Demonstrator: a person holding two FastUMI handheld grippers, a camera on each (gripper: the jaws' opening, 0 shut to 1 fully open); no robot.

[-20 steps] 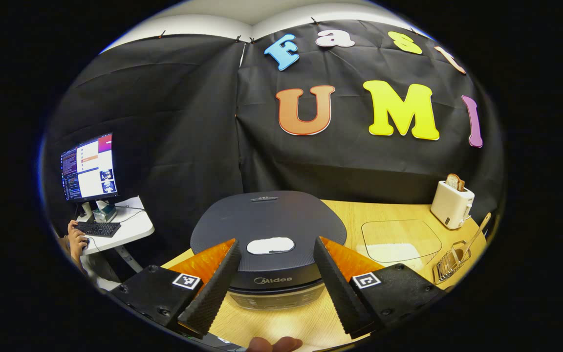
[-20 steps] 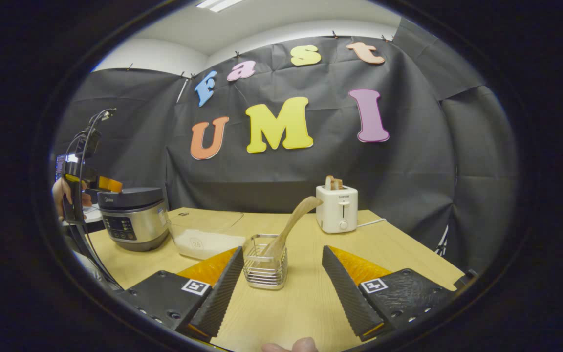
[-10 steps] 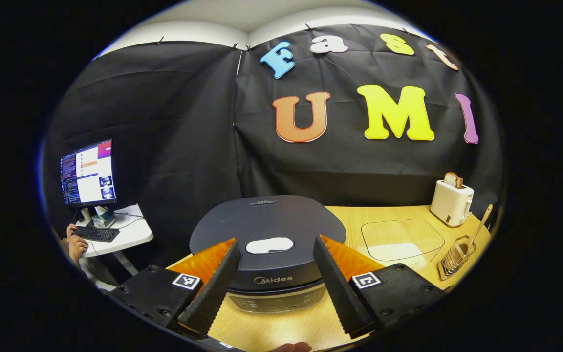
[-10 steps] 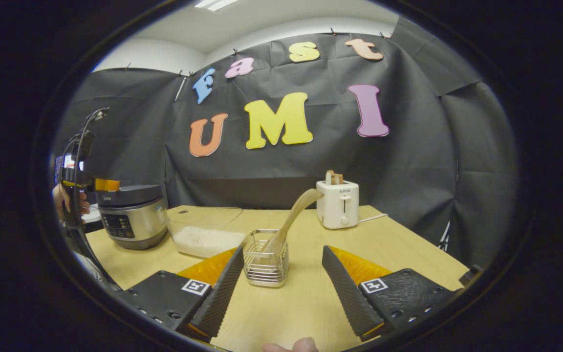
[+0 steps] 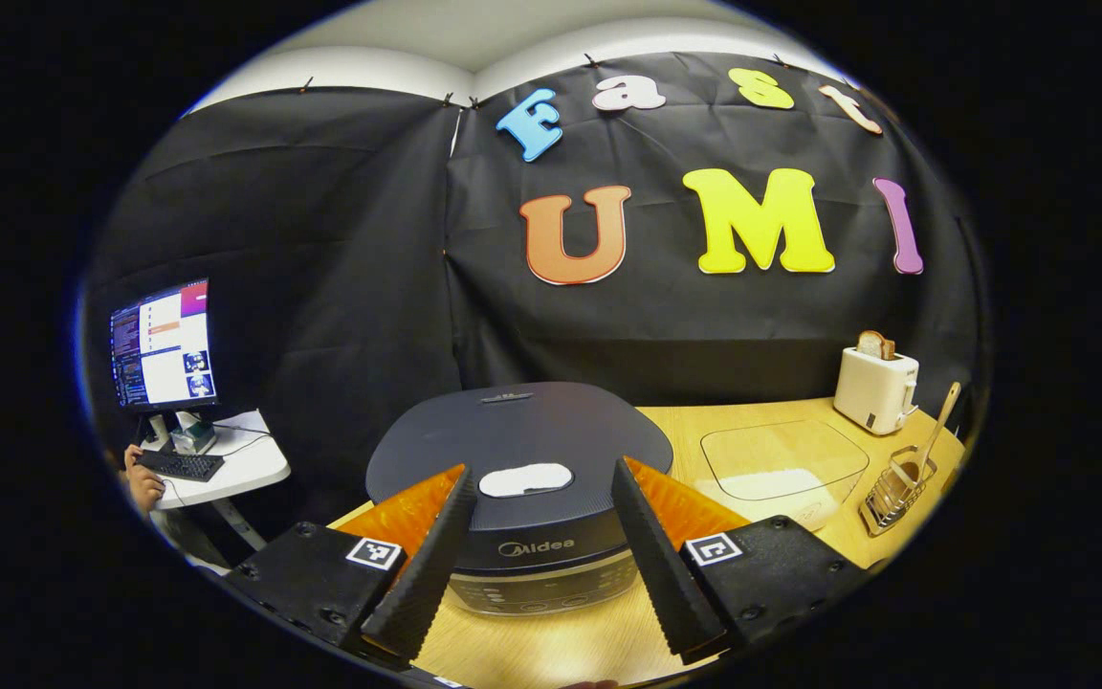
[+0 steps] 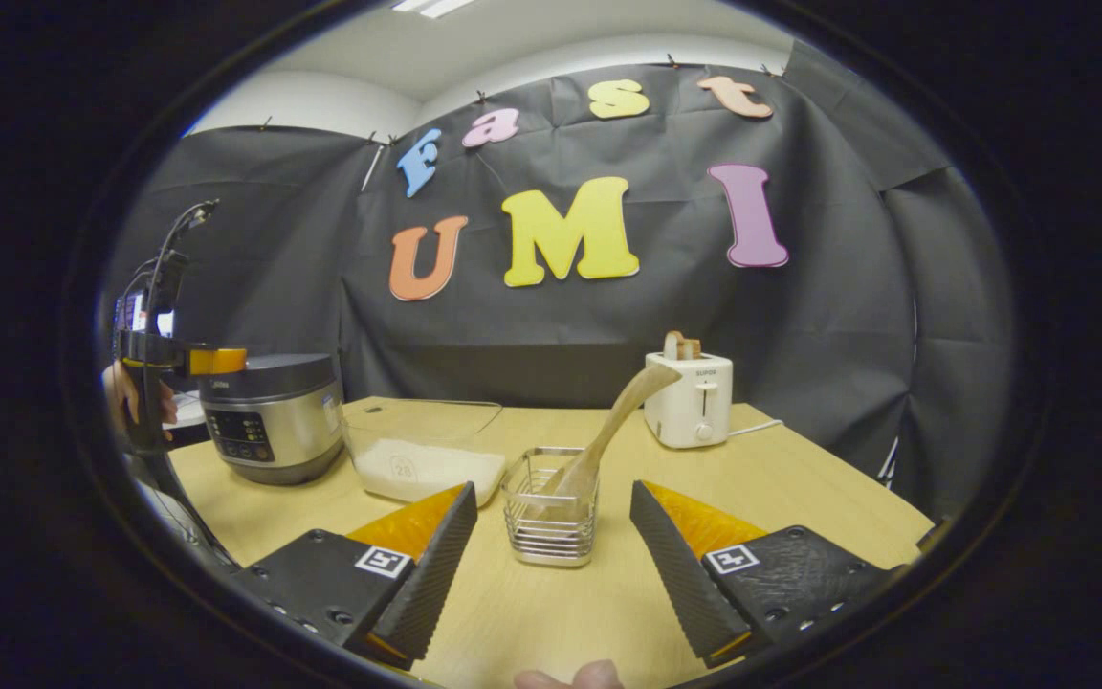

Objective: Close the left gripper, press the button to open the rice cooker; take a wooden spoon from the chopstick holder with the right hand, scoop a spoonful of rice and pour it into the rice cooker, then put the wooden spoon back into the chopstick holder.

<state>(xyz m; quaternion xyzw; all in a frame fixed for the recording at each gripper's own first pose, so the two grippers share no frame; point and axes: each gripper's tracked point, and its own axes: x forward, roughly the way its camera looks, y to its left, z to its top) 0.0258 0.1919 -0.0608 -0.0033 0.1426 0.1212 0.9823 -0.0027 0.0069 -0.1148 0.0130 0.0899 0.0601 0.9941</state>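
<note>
Dark-lidded rice cooker [image 5: 518, 450], lid down

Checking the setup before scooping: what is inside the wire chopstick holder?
A wooden spoon stands tilted in the chopstick holder, its handle end leaning toward the toaster. Its lower end is blurred behind the wires.

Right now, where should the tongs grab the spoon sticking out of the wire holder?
Grab the bare handle that sticks up out of the holder. It leans up and to the right, so come from above with the open right tongs, one finger on each side. The scoop end sits down inside the wires.
</note>
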